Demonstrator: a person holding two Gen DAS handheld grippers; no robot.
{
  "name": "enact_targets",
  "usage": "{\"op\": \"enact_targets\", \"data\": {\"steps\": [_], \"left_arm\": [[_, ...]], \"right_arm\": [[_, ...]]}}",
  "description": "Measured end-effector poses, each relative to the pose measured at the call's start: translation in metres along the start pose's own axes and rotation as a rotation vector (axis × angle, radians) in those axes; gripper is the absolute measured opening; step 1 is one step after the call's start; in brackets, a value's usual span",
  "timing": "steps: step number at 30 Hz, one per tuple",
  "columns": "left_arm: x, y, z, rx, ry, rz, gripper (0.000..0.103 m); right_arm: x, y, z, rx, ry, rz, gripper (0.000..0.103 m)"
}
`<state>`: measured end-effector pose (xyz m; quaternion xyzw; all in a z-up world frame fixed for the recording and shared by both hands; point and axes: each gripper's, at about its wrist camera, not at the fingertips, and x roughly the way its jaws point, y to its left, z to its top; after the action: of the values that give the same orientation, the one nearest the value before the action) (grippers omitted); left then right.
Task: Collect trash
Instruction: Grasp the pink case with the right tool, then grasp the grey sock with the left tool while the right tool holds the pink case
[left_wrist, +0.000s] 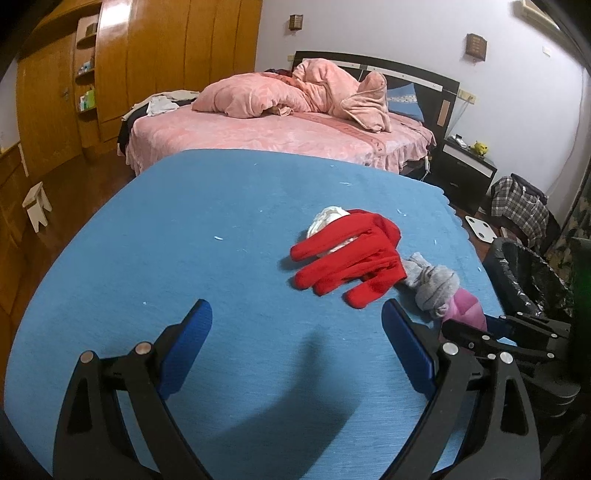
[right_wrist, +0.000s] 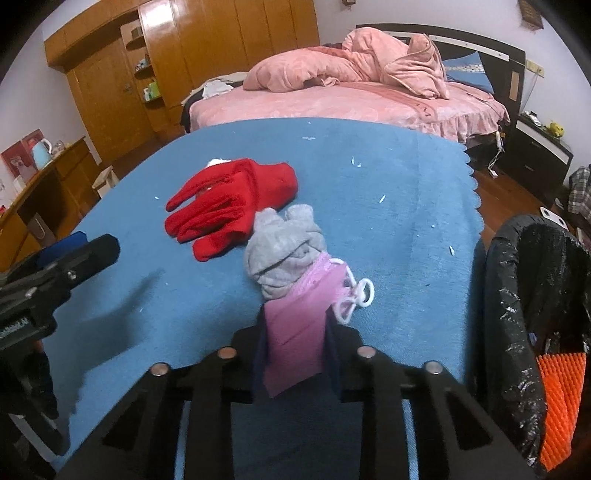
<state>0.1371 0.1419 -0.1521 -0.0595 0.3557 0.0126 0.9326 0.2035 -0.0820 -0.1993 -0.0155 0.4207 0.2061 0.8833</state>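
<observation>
Mask: pink face mask (right_wrist: 295, 336) lies at the near edge of the blue tablecloth (right_wrist: 406, 206), its upper end tucked under a grey sock bundle (right_wrist: 284, 254).
Right gripper (right_wrist: 295, 347): jaws nearly closed, pinching the mask's free end, probably because that end pulls clear of the socks.
Left gripper (left_wrist: 297, 332): jaws spread wide, holding nothing, hovering over bare cloth.
Bin: black-lined trash bin (right_wrist: 517, 295) stands just beside the table, within easy reach.
Red gloves (right_wrist: 229, 206): cover a white wad (left_wrist: 328, 218), likely trash too.
</observation>
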Motion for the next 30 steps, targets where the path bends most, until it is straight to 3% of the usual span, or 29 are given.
{"op": "enact_targets", "data": {"steps": [9, 15, 22, 26, 30], "left_arm": [[-0.002, -0.02, 0.006, 0.024, -0.018, -0.031, 0.09], [0.005, -0.051, 0.016, 0.055, -0.031, -0.09, 0.09], [0.032, -0.103, 0.019, 0.118, -0.009, -0.17, 0.075], [0.05, -0.121, 0.017, 0.144, 0.017, -0.179, 0.066], [0.069, -0.131, 0.016, 0.158, 0.061, -0.163, 0.063]], "right_arm": [[-0.031, -0.014, 0.014, 0.022, -0.079, -0.007, 0.025], [-0.054, -0.039, 0.03, 0.043, -0.146, -0.058, 0.025], [-0.068, -0.069, 0.033, 0.08, -0.174, -0.117, 0.025], [-0.07, -0.082, 0.031, 0.097, -0.176, -0.131, 0.025], [-0.071, -0.089, 0.028, 0.108, -0.177, -0.132, 0.025]]}}
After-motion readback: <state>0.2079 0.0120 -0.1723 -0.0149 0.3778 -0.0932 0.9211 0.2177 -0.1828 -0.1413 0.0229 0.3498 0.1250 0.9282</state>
